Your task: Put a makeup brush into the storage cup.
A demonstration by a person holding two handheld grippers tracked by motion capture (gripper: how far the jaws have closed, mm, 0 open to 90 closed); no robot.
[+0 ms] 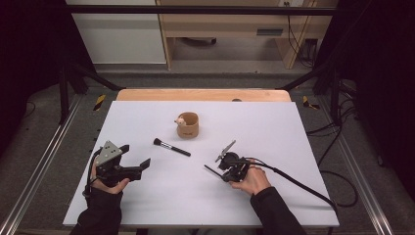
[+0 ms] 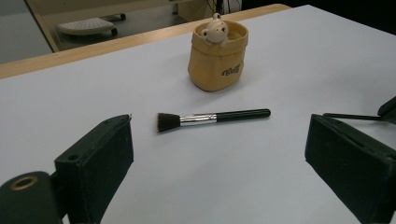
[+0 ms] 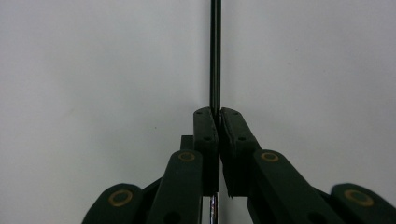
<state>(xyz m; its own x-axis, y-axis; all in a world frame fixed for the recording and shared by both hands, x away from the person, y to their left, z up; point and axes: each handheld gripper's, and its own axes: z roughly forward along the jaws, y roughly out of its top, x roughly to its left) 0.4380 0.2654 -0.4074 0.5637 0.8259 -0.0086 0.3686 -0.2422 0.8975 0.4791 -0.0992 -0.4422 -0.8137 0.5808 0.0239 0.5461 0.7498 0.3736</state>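
A black-handled makeup brush (image 1: pixel 171 147) (image 2: pixel 212 118) with a silver ferrule lies flat on the white table, bristles pointing to the left. Behind it stands a tan bag-shaped holder (image 1: pixel 188 125) (image 2: pixel 217 56) with a small bear figure on its rim. My left gripper (image 1: pixel 136 156) (image 2: pixel 218 135) is open and empty, its jaws spread wide a short way in front of the brush. My right gripper (image 1: pixel 221 172) (image 3: pixel 218 112) is shut on a thin black stick (image 3: pixel 215 51) (image 1: pixel 211 170), which pokes out past the jaw tips just above the table.
The white table top (image 1: pixel 274 127) has a wooden strip along its far edge. A black cable (image 1: pixel 298 185) trails from the right gripper over the table's right side. Metal frame bars stand to the left and right of the table.
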